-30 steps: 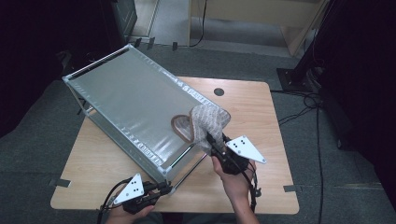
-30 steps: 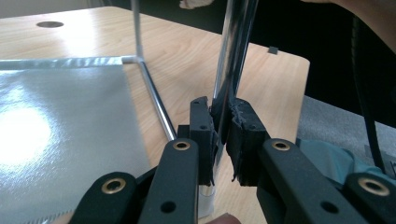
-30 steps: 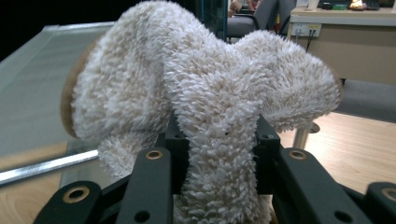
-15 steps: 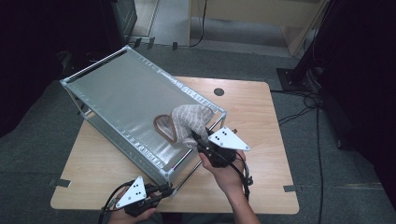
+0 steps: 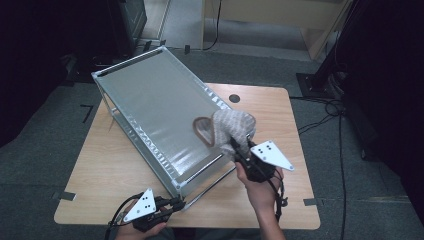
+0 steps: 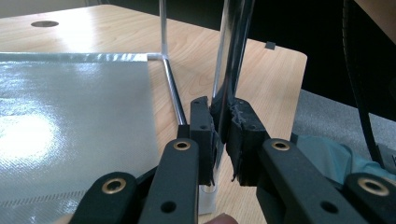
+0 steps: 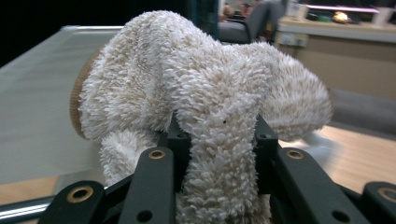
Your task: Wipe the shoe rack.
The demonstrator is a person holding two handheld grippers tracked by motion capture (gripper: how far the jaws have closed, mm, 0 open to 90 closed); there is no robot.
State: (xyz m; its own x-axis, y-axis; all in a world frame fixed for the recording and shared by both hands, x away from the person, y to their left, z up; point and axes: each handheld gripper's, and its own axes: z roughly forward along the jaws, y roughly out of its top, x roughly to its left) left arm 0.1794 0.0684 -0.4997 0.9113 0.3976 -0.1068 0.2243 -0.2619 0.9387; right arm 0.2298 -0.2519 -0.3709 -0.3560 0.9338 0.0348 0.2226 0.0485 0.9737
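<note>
I can read no words, labels, brand names or numbers on anything here at my table.

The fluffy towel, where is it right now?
In the high view, the fluffy towel is at the right edge of the silver rack, pinched by the right hand-held gripper.

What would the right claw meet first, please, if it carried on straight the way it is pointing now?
Probably the silver fabric top of the rack: the right claw, shut on the fluffy towel, points up-left across it. How high it rides above the fabric is unclear.
</note>
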